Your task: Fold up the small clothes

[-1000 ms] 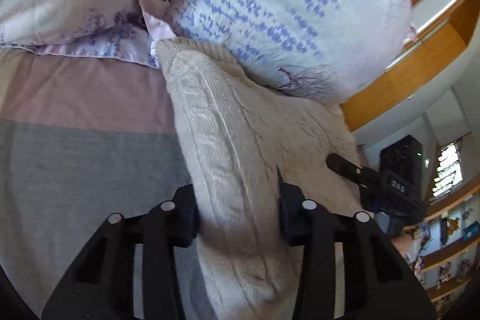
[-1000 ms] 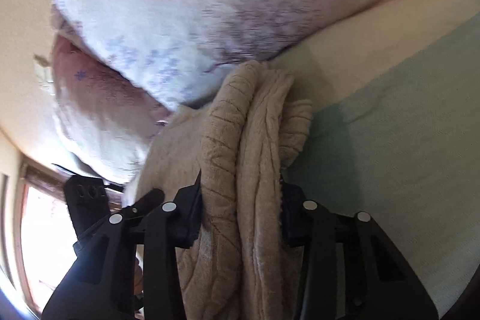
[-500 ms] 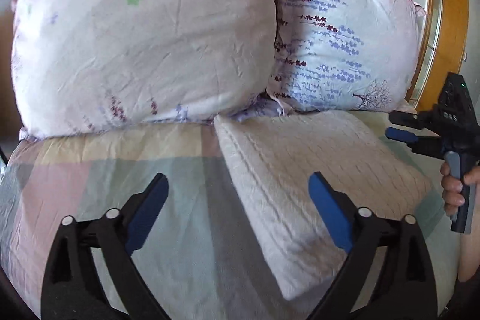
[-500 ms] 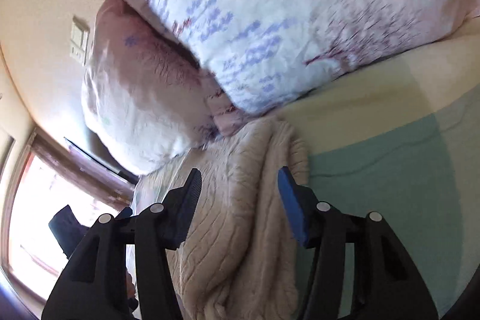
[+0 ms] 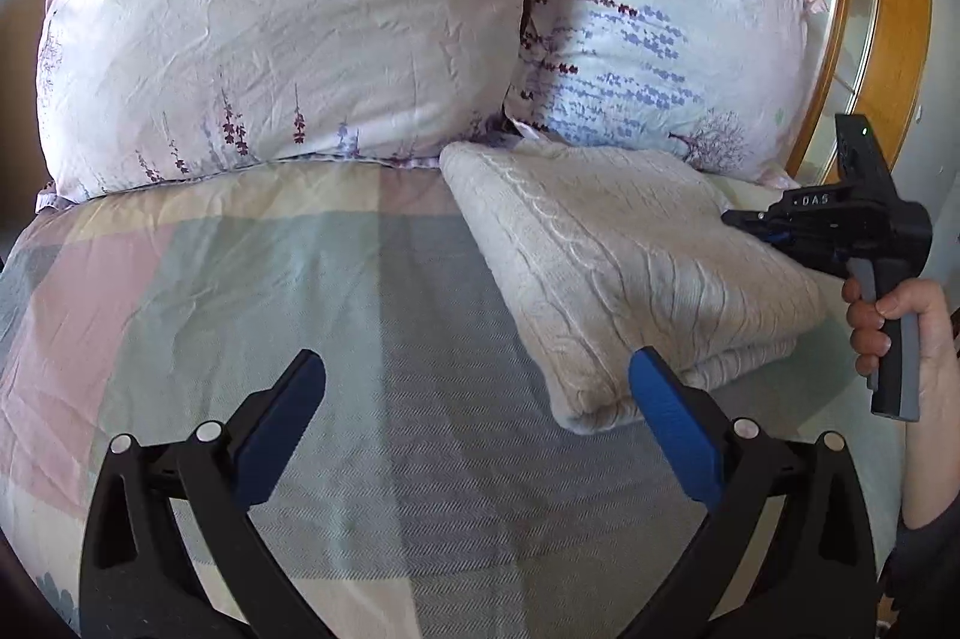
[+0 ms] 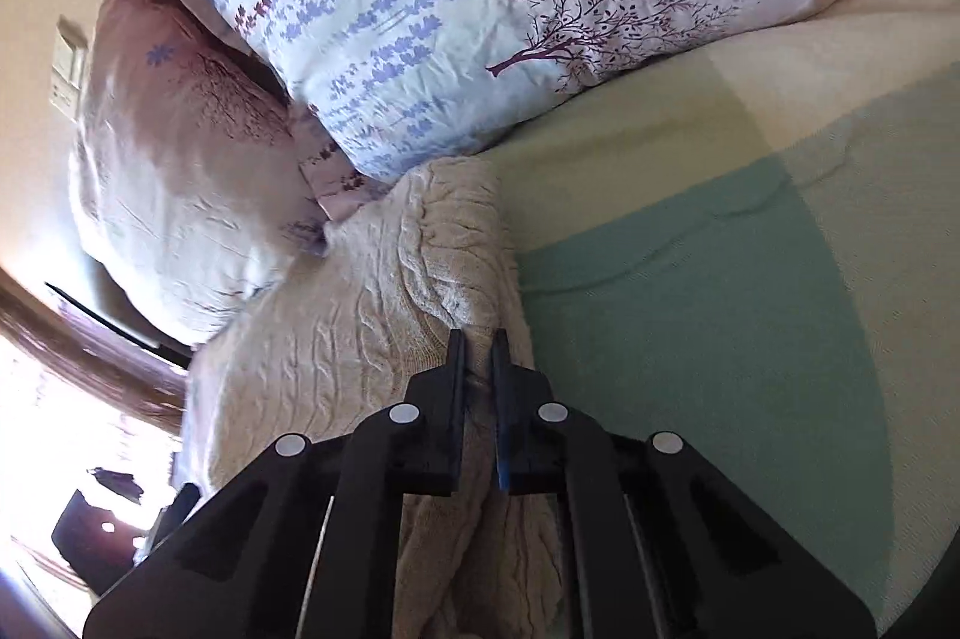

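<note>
A cream cable-knit sweater [image 5: 624, 261] lies folded in a thick rectangle on the bed, against the pillows. My left gripper [image 5: 474, 399] is open wide and empty, pulled back above the blanket, its right finger near the sweater's front corner. My right gripper [image 6: 477, 345] has its jaws nearly together over the sweater's right edge [image 6: 420, 291]; a thin gap shows between the fingers and I cannot tell whether fabric is pinched. The right gripper also shows in the left wrist view [image 5: 750, 222], held by a hand at the sweater's far side.
Two floral pillows [image 5: 288, 27] [image 5: 654, 39] stand at the head of the bed. A checked pastel blanket [image 5: 240, 279] covers the bed. A wooden frame [image 5: 900, 9] is at the right. A bright window [image 6: 54, 399] is at the left in the right wrist view.
Both grippers let go of the sweater and it now lies folded on the bed. My left gripper opened wide and drew back. My right gripper opened, then closed to a thin gap.
</note>
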`<state>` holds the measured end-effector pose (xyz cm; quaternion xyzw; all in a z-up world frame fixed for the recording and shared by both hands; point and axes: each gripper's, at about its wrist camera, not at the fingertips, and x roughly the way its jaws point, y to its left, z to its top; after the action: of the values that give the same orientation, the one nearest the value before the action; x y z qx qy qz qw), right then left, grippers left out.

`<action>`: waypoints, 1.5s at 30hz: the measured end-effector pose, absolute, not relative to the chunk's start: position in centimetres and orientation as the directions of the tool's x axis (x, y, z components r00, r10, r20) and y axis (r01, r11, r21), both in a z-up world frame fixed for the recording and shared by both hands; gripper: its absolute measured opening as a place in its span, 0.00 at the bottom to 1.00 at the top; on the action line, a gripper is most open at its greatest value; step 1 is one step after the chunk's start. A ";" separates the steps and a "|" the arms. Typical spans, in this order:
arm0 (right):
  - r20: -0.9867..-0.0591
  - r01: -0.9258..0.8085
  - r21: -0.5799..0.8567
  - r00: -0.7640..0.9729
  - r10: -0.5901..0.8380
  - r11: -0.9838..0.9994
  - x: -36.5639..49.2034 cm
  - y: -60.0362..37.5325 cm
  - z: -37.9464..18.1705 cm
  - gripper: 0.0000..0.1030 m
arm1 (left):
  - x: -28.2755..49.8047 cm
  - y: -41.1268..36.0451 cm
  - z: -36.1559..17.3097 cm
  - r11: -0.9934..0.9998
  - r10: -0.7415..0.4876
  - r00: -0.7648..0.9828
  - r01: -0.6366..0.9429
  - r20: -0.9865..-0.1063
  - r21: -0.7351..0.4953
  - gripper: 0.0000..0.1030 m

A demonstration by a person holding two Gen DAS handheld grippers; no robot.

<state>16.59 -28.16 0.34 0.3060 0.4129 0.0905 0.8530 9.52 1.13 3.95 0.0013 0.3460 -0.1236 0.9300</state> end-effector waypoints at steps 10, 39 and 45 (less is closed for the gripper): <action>-0.679 0.188 0.511 0.687 0.260 0.839 13.9 -27.6 1.0 0.16 | 8.1 2.8 3.2 0.967 -0.254 0.691 0.177 -0.677 -0.183 0.98; -0.799 0.051 0.031 0.601 -0.006 0.998 4.1 -19.8 -0.6 0.87 | 8.1 -3.4 -0.6 0.990 -0.029 0.588 0.129 -0.808 0.058 0.98; -0.798 0.076 0.026 0.602 -0.025 0.997 3.7 -19.5 -0.9 0.95 | 8.2 -3.2 -0.6 0.991 -0.045 0.584 0.129 -0.810 0.038 0.98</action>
<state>3.66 -19.48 -0.93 0.0283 0.4450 -0.0283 0.8947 8.21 -3.22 -0.59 0.0464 0.4533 -0.0489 0.8888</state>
